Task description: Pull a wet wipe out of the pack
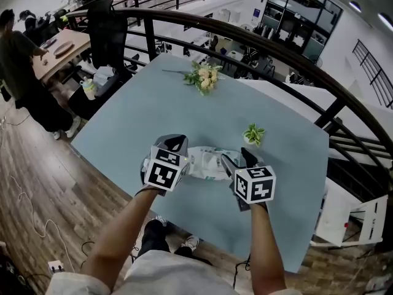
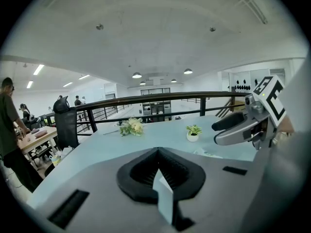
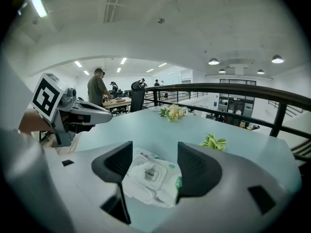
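Framing wipe pack (image 3: 146,184), right gripper (image 3: 154,148) fingers (image 3: 194,171) wide, left gripper (image 2: 158,153) closed

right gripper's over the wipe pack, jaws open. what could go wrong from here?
1. Nothing pins the pack: the left gripper is shut and aimed away from it, so pulling the wipe tuft may lift the whole pack.
2. The right gripper straddles the pack with its jaws wide apart; closing there could catch the pack itself rather than the tuft.
3. The potted plant stands just past the right gripper; a swing could tip it.
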Demonstrator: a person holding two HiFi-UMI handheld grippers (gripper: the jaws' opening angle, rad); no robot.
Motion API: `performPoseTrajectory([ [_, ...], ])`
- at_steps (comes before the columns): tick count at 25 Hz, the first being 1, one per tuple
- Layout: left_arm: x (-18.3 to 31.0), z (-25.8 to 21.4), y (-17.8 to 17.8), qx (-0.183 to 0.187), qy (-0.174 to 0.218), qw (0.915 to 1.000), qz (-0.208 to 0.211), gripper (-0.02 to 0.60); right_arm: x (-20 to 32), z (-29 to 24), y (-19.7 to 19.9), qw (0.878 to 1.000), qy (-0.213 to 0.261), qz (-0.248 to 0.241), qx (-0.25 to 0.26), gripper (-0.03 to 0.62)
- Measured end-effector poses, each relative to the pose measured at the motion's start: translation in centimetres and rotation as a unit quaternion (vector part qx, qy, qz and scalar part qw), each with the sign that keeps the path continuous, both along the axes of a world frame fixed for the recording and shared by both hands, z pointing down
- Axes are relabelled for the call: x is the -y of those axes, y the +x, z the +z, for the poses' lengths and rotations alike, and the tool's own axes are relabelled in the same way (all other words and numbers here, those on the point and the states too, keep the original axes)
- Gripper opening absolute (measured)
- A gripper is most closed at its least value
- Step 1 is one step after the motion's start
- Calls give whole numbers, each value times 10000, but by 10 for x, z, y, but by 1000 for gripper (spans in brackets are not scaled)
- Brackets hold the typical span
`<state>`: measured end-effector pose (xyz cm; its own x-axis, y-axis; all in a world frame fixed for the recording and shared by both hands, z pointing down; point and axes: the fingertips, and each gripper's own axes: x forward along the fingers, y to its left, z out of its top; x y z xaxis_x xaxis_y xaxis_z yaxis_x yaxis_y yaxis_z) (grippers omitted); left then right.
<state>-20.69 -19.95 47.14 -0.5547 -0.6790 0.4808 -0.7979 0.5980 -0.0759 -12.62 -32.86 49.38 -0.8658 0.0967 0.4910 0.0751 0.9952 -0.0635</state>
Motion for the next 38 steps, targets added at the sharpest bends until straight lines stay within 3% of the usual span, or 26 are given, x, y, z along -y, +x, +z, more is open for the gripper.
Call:
performPoseTrajectory([
  [20,-18,37,3,-167,-230,9995,-137,-6,-33,66,-13,9955,-94,-656,-672,284],
  [38,-26,62,5,-322,-381,9987,-127,-6,-42,96,-11,9938,-265,-650,-866,178],
])
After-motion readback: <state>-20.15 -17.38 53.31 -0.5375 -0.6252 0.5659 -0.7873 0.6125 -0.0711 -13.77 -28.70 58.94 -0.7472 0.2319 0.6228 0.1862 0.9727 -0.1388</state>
